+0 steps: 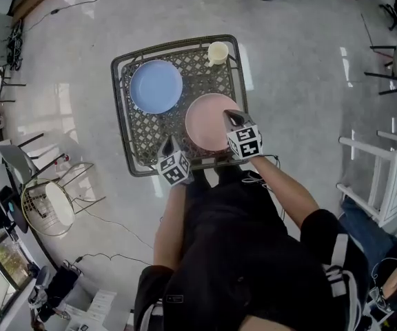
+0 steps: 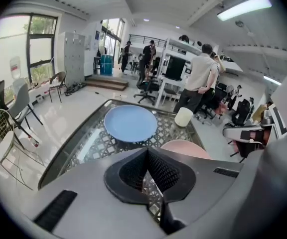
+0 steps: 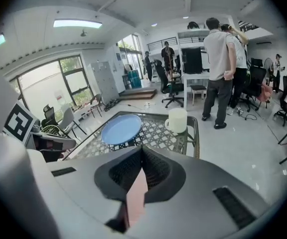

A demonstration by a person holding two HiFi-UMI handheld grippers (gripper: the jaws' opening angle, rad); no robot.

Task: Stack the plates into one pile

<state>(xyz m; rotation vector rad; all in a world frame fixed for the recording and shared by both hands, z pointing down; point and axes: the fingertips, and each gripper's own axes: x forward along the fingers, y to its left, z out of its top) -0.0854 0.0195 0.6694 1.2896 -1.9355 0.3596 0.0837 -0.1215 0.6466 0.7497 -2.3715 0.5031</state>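
On the table (image 1: 147,135), pink plate (image 1: 205,124) lies just beside blue plate (image 1: 156,86).

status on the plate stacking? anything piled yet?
Done: nothing stacked. The blue plate and pink plate lie side by side, apart, on the lattice table, with a cream mug at the far edge.
In hand: nothing. The left gripper and right gripper are both shut and empty, the right one over the pink plate.
Left: grip one plate and set it on the other.
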